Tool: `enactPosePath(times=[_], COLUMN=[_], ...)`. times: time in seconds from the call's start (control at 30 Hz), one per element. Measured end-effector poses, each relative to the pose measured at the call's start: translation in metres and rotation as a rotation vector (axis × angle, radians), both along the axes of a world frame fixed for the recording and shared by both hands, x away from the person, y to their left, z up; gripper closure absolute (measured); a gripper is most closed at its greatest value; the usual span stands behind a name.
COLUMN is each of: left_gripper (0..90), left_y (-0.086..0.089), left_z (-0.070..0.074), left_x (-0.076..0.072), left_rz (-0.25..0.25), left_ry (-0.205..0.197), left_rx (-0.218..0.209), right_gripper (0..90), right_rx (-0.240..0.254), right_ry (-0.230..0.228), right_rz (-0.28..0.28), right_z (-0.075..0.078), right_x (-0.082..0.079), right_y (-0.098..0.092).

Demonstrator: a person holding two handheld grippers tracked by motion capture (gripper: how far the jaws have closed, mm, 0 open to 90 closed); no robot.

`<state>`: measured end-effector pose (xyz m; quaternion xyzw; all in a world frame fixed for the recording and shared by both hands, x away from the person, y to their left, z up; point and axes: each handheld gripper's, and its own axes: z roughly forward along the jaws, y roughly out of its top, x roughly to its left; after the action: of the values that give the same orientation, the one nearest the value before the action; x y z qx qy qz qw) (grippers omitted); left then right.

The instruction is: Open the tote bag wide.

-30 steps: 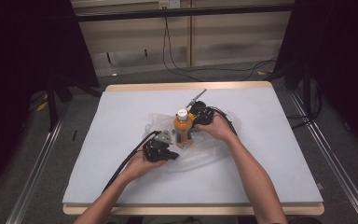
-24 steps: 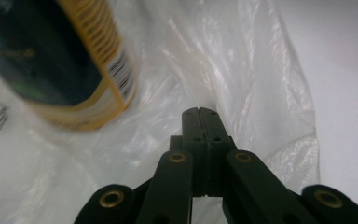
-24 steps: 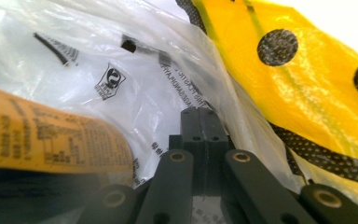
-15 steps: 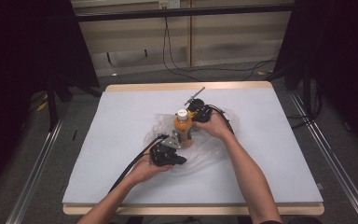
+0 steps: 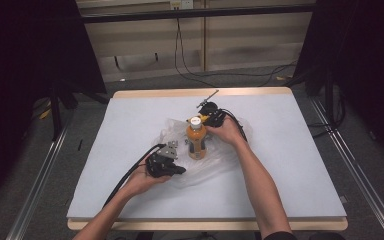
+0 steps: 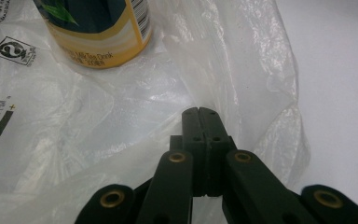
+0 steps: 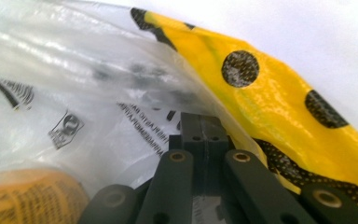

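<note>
1. A person sits at a white table [image 5: 290, 165], forearms reaching in from the near edge, one black two-jaw gripper in each hand.

2. In the middle of the table lies a crumpled clear plastic bag [image 5: 215, 165] with black print on it.

3. An orange bottle [image 5: 196, 140] with a white cap stands upright on or in the bag, near the table's centre. Whether the bag surrounds it cannot be told.

4. The left gripper [image 5: 180, 170] is on the near left side of the bag, in front of the bottle and a little apart from it. Its cable trails back toward the table's near edge.

5. In the left gripper view, the left gripper's jaws are pressed fully together, tips resting against the bag. A fold of plastic seems pinched between them, though this is hard to make out. The bottle's base stands on the plastic beyond the tips.

6. The right gripper [image 5: 206, 118] is at the far side of the bag, just beside the bottle's cap.

7. In the right gripper view, its jaws are also fully together, at the bag's edge. Whether they grip the film cannot be told.

8. Just past those jaws lies a yellow packet [image 7: 279, 107] with black dots, against the bag.
</note>
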<state>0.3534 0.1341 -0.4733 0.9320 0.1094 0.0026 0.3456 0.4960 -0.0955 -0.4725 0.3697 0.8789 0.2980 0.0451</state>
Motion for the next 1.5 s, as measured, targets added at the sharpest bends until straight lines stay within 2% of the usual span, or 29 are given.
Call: enactPosePath(times=[0.03, 0.1, 0.23, 0.27, 0.3, 0.4, 0.57, 0.67, 0.73, 0.77, 0.8, 0.9, 1.03, 1.07, 1.3, 1.4, 1.43, 1.5], left_gripper=[90.0, 90.0, 90.0, 90.0, 90.0, 90.0, 90.0, 90.0, 90.0, 90.0, 90.0, 90.0, 90.0, 90.0, 90.0, 90.0, 89.4, 87.5], left_y=[-0.001, 0.000, 0.001, 0.002, 0.002, 0.003, 0.003, 0.007, 0.010, 0.011, 0.011, 0.011, 0.012, 0.012, 0.018, 0.021, 0.021, 0.024], left_z=[-0.001, 0.000, -0.001, 0.000, -0.002, -0.002, -0.002, -0.005, -0.009, -0.009, -0.009, -0.008, -0.006, -0.006, 0.003, 0.006, 0.007, 0.009], left_x=[-0.001, 0.001, 0.002, 0.003, 0.002, 0.003, 0.003, 0.006, 0.008, 0.009, 0.009, 0.009, 0.009, 0.009, 0.011, 0.011, 0.010, 0.011], left_rz=[0.004, -0.008, 0.007, 0.002, 0.011, 0.008, 0.029, 0.057, 0.078, 0.073, 0.077, 0.072, 0.090, 0.099, 0.123, 0.135, 0.151, 0.152], left_ry=[-0.015, 0.009, 0.009, 0.008, 0.004, 0.014, 0.003, 0.048, 0.086, 0.095, 0.093, 0.087, 0.082, 0.079, 0.061, 0.044, 0.039, 0.033], left_rx=[-0.004, 0.002, -0.016, 0.002, -0.026, -0.021, -0.024, -0.067, -0.112, -0.111, -0.119, -0.106, -0.118, -0.143, -0.179, -0.196, -0.209, -0.205], right_gripper=[90.0, 90.0, 90.0, 90.0, 90.0, 90.0, 90.0, 90.0, 90.0, 90.0, 90.0, 90.0, 90.0, 90.0, 90.0, 90.0, 90.0, 90.0], right_rx=[-0.002, -0.008, -0.019, -0.012, -0.010, -0.006, 0.002, 0.002, 0.005, 0.010, 0.007, 0.017, 0.045, 0.034, 0.064, 0.056, 0.071, 0.093], right_ry=[-0.001, -0.002, -0.013, -0.009, -0.004, -0.013, -0.018, -0.032, -0.032, -0.031, -0.031, -0.040, -0.035, -0.038, -0.060, -0.064, -0.070, -0.079], right_rz=[-0.001, -0.008, -0.014, -0.017, -0.022, -0.021, -0.038, -0.030, -0.024, -0.019, -0.017, -0.015, 0.001, 0.005, 0.031, 0.032, 0.032, 0.037], right_z=[0.000, 0.000, 0.000, 0.000, 0.000, -0.001, -0.002, -0.002, -0.002, -0.002, -0.002, 0.002, 0.008, 0.010, 0.020, 0.024, 0.025, 0.028], right_x=[0.001, 0.003, 0.005, 0.005, 0.005, 0.006, 0.008, 0.006, 0.005, 0.004, 0.003, 0.000, -0.004, -0.006, -0.014, -0.020, -0.021, -0.024], right_y=[0.000, 0.002, 0.005, 0.005, 0.005, 0.004, 0.004, 0.004, 0.002, 0.001, 0.000, -0.004, -0.010, -0.010, -0.017, -0.021, -0.024, -0.030])
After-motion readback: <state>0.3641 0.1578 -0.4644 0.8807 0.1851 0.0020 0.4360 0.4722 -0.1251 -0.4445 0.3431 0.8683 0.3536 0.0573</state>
